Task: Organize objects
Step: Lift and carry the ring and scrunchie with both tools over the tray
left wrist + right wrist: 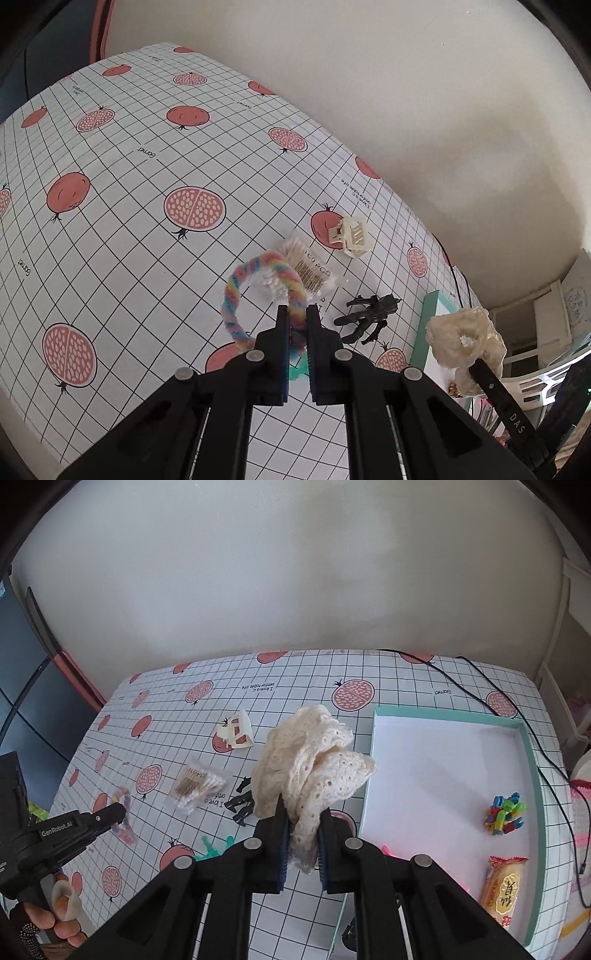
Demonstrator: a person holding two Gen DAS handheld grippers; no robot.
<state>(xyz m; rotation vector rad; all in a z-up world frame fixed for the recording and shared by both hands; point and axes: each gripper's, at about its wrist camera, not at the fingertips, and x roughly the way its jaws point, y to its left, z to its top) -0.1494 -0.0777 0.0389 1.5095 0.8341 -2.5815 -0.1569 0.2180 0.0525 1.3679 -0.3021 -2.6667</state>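
Right gripper (pixel 301 834): jaws clamped on a cream crocheted lace cloth (pixel 310 760), which bunches upward above the fingertips, lifted clear of the tabletop (pixel 406 686). It hangs just left of the teal-rimmed box (pixel 532 760). Box interior white; contains a cluster of small multicoloured plastic pieces (pixel 504 814) and a yellow snack packet (pixel 504 890) near the right wall.

Left gripper (pixel 297 314): jaws closed on a pastel rainbow twisted hair tie (pixel 258 295), gripped at the near-right part of its loop; the rest of the loop stands out to the left over the tabletop. Cannot tell whether the loop touches the surface.

On the pomegranate-print grid cloth: cotton swab packet (pixel 195 786) just behind the hair tie, cream claw clip (pixel 236 731) farther back, black claw clip (pixel 242 805) to the right of the swabs, near the box. Teal plastic item (pixel 214 845) partly hidden by the right gripper. Black cable (pixel 491 690) runs along the far right of the tabletop.
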